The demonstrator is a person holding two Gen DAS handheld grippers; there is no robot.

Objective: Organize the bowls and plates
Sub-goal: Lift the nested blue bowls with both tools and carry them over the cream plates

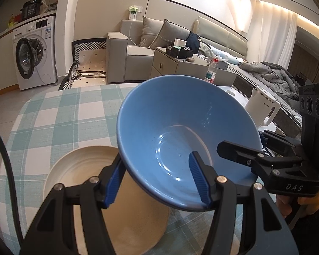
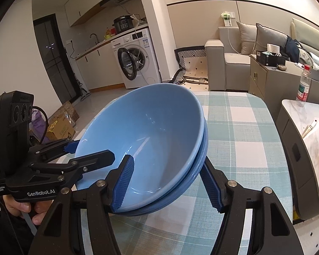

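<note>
I am gripping the stacked blue bowls (image 2: 151,148) from both sides. My right gripper (image 2: 168,182) is pinching the near rim, one blue pad inside the top bowl and the other under the outer wall, so its jaws are narrowed on the stack. My left gripper (image 1: 157,178) is doing the same on the opposite edge, one pad inside the bowl and one outside, jaws clamped on the rim. The right wrist view is showing at least two bowls nested, their rims lying close together; I cannot tell whether there are more.

The stack is tilting and looks lifted off the counter (image 2: 240,131), hanging above the checked cloth. Just below and beside it, in the left wrist view, a cream plate (image 1: 78,170) is lying flat on the cloth.

By my judgement the bowl nesting is already done, and the stack is not yet set down. What remains is placing it, perhaps on the plate, and letting go. Beyond the counter I am seeing no further dishes.
</note>
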